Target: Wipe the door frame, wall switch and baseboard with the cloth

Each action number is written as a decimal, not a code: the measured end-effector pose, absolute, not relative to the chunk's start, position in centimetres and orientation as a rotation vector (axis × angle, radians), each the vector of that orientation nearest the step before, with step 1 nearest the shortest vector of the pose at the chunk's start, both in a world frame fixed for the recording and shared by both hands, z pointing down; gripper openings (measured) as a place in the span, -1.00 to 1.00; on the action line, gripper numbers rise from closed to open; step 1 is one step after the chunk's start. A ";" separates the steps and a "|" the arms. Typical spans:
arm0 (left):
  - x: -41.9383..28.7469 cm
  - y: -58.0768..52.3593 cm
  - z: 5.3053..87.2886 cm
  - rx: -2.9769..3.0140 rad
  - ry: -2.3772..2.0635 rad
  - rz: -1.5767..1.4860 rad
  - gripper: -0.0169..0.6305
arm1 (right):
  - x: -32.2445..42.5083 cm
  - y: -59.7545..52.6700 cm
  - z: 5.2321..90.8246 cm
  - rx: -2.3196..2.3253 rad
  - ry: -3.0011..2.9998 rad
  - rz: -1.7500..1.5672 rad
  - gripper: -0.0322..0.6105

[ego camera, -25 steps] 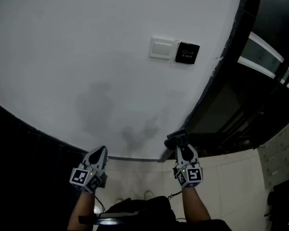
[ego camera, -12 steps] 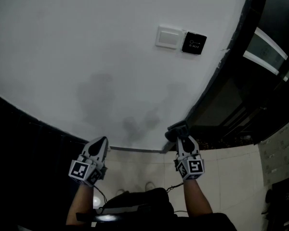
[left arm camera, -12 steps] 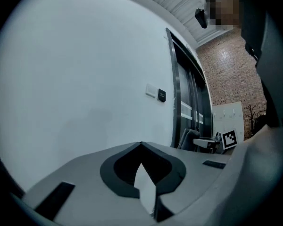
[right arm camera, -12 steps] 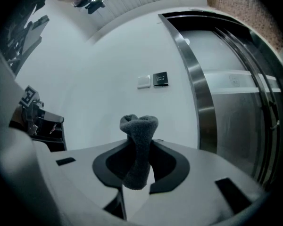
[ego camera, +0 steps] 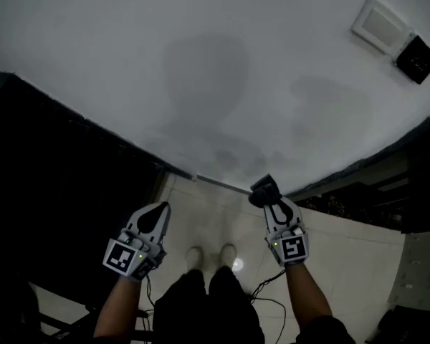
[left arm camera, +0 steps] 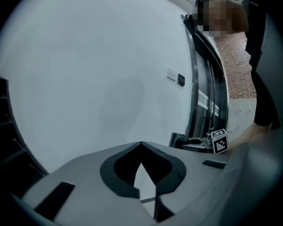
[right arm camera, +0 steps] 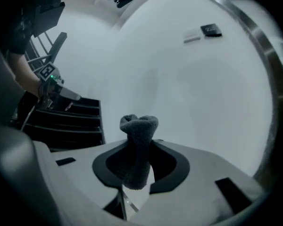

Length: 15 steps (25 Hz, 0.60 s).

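My right gripper (ego camera: 266, 194) is shut on a dark grey cloth (ego camera: 264, 190), whose bunched end pokes out past the jaws (right arm camera: 139, 132). It hovers at the foot of the white wall, just in front of a thin grey baseboard strip (ego camera: 218, 183) and beside the dark door frame (ego camera: 376, 161). The left gripper (ego camera: 158, 211) is shut and holds nothing; its tips meet in the left gripper view (left arm camera: 141, 146). High on the wall sit the white wall switch (ego camera: 378, 24) and a black exit button (ego camera: 417, 59), also visible as switch (right arm camera: 192, 36) and button (right arm camera: 211, 30).
A black slatted rack (ego camera: 54, 185) stands against the wall at my left, close to the left gripper. The person's white shoes (ego camera: 211, 255) and a trailing cable (ego camera: 261, 285) are on the pale tiled floor (ego camera: 351, 264). Another person stands by the door frame (left arm camera: 262, 79).
The view has tipped downward: the switch and button slid to the upper right corner, and the floor and shoes came into view. Both grippers now sit lower, near the wall's foot.
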<state>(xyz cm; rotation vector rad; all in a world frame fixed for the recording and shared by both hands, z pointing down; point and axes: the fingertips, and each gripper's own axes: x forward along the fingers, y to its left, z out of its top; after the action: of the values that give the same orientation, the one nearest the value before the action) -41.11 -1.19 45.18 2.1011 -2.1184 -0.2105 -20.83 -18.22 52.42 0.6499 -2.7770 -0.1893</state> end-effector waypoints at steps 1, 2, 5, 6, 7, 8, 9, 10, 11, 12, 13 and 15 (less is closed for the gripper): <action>-41.7 -1.5 46.5 2.086 -2.131 -0.207 -0.94 | -22.3 -18.3 54.3 0.584 -2.769 -0.205 -0.64; -42.3 -1.7 48.0 2.072 -2.143 -0.194 -0.94 | -23.8 -18.1 56.3 0.516 -2.763 -0.223 -0.64; -43.1 -2.1 53.9 2.014 -2.159 -0.103 -0.94 | -27.1 -16.5 62.3 0.328 -2.737 -0.219 -0.63; -43.2 -2.3 56.2 1.990 -2.161 -0.071 -0.94 | -27.8 -16.1 64.7 0.278 -2.728 -0.194 -0.63; -43.3 -2.5 58.5 1.964 -2.163 -0.056 -0.94 | -28.6 -15.8 67.3 0.230 -2.717 -0.173 -0.64; -43.6 -2.8 60.9 1.936 -2.166 -0.063 -0.94 | -29.5 -15.8 70.3 0.184 -2.704 -0.162 -0.64; -44.1 -3.0 63.4 1.907 -2.167 -0.090 -0.94 | -30.5 -15.8 73.7 0.143 -2.687 -0.163 -0.64; -44.6 -2.9 66.0 1.879 -2.168 -0.123 -0.94 | -31.5 -16.0 77.3 0.111 -2.668 -0.167 -0.64; -45.2 -2.7 68.8 1.855 -2.172 -0.143 -0.94 | -32.6 -16.0 81.0 0.088 -2.651 -0.170 -0.64; -45.8 -2.3 71.8 1.831 -2.182 -0.145 -0.94 | -33.7 -15.9 84.7 0.069 -2.638 -0.172 -0.64; -46.5 -1.9 75.0 1.802 -2.199 -0.135 -0.94 | -34.9 -15.8 88.4 0.051 -2.629 -0.171 -0.64; -48.5 -1.6 81.5 1.729 -2.260 -0.127 -0.94 | -37.7 -15.5 95.8 0.011 -2.623 -0.171 -0.64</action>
<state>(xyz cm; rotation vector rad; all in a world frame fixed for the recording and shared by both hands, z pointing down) -48.55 -1.59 81.49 1.7289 -2.2596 -0.1266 -37.75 -15.52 95.82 0.0109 -2.6230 -0.1713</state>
